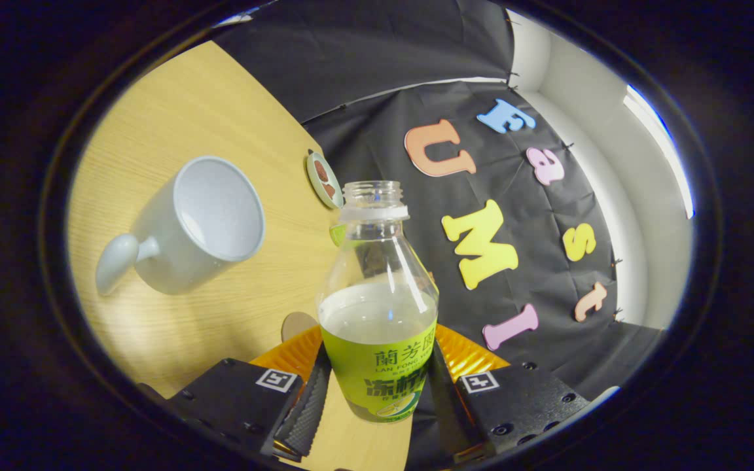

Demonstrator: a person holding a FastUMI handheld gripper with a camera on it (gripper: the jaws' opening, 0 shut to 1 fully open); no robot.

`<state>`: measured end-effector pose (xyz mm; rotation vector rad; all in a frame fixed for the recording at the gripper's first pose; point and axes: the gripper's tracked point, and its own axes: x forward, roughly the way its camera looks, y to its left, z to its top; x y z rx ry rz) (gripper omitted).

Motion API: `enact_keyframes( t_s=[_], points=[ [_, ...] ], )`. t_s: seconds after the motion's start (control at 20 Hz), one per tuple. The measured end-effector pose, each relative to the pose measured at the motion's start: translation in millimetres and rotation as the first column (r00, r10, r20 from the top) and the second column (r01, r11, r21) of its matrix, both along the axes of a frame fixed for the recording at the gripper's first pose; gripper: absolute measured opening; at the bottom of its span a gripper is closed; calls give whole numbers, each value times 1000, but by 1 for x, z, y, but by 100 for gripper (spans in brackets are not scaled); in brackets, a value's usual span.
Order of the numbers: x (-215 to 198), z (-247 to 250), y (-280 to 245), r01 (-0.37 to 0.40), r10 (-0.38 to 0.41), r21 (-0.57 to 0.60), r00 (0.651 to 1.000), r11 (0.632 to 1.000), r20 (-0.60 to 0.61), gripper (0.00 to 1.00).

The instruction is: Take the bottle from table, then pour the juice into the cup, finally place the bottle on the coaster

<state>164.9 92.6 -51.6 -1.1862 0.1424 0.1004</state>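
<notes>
A clear, uncapped bottle with a green label stands between my fingers, about half full of pale juice. My gripper is shut on it, with the fingers pressing on the label from both sides. A pale grey cup with a knob handle sits on the wooden table, beyond my fingers and left of the bottle. Its open mouth faces me and it looks empty. A small round coaster with a reddish pattern lies past the cup near the table's far edge, just left of the bottle's neck.
A small tan disc lies on the table by the bottle's lower left side. A bit of green peeks out behind the bottle's shoulder. Black cloth forms the booth wall behind and right of the bottle, with a white wall further right.
</notes>
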Motion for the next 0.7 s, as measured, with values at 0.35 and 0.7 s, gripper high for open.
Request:
enact_keyframes(
  t_s=[0.35,0.7],
  points=[
    [1,9,-5,-19,24,-147,999,989,35,76],
    [0,18,-2,-30,49,-248,996,968,69,76]
  ],
)
